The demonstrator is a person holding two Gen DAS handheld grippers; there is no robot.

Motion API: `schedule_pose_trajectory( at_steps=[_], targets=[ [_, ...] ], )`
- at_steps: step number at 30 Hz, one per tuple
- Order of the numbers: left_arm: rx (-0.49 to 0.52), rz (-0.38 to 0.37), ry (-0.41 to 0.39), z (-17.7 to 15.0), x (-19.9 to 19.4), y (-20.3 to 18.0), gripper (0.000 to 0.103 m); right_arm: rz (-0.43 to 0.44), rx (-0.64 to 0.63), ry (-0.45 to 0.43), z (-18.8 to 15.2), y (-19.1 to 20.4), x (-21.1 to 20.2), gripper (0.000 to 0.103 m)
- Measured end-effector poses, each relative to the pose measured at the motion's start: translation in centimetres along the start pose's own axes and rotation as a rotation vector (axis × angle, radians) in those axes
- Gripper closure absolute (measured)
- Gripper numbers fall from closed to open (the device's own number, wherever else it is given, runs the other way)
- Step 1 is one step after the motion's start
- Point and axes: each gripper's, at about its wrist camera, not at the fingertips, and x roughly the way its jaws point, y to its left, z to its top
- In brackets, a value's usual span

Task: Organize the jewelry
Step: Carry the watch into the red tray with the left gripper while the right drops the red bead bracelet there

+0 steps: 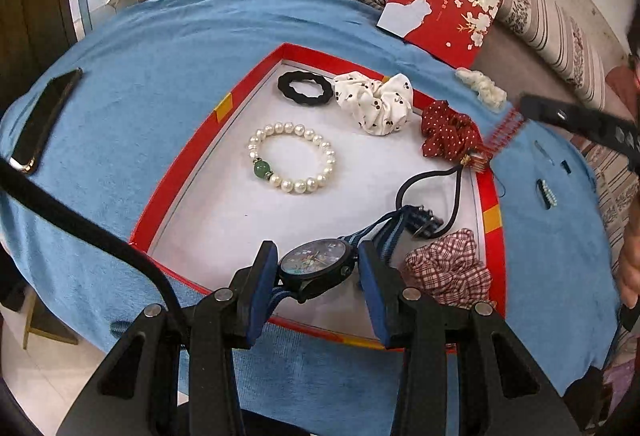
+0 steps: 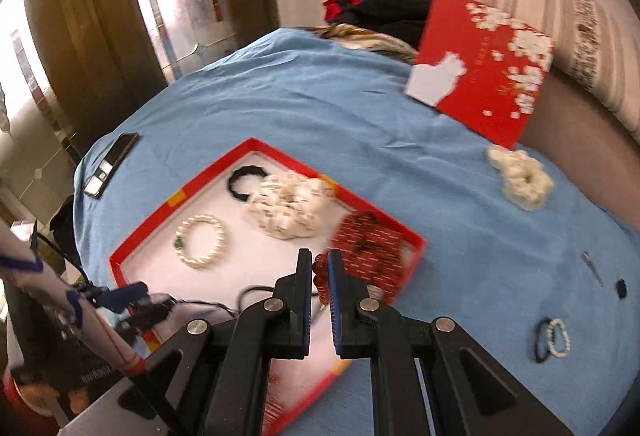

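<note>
Two grippers are at work over a red-rimmed tray [image 1: 192,172] on a blue cloth [image 1: 160,48].

From the left wrist camera, the left gripper [image 1: 318,276] grasps a dark watch [image 1: 318,262] by the sides of its case, pads pressed to either edge, over the near end of the tray. Its striped fabric strap [image 1: 384,226] trails away toward the far right. The case looks hard and smooth, so I'd guess it could slip or twist in a loose hold; the sides of the case seem the sound place to grip, since the strap is limp and would let it swing. Inside the tray lie a pearl bracelet [image 1: 292,164] near the middle, a black hair tie [image 1: 306,88] and a white spotted scrunchie [image 1: 376,102] at the far side, a red dotted scrunchie [image 1: 448,132] on the right rim, and a checked scrunchie [image 1: 448,268] at the near right. A phone [image 1: 44,124] rests on the cloth to the left.

From the right wrist camera, blurred, the right gripper [image 2: 319,276] is clenched on a string of red beads [image 2: 321,278], held above the tray's right side. The beads hang loose, so they will likely sway; they look light and hard. On the cloth to the right remain a cream scrunchie [image 2: 520,176] far off, and a small pearl loop with a black tie [image 2: 554,338] nearer. A red lid [image 2: 484,68] leans at the far side.
</note>
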Motion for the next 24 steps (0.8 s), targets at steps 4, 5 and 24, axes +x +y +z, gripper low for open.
schedule_pose_trajectory(
  at_steps=[4, 5, 24],
  targets=[
    [0.063, 0.033, 0.005, -0.7, 0.3, -1.0, 0.063, 0.053, -0.001, 0.03, 0.7, 2.1, 2.4, 0.095],
    [0.088, 0.049, 0.003, -1.0, 0.4, -1.4, 0.063, 0.066, 0.004, 0.039, 0.9, 2.5, 3.2, 0.095],
    [-0.052, -0.094, -0.117, 2.7, -4.9, 1.6, 0.063, 0.102, 0.123, 0.13, 1.5, 2.7, 9.9, 0.064]
  ],
)
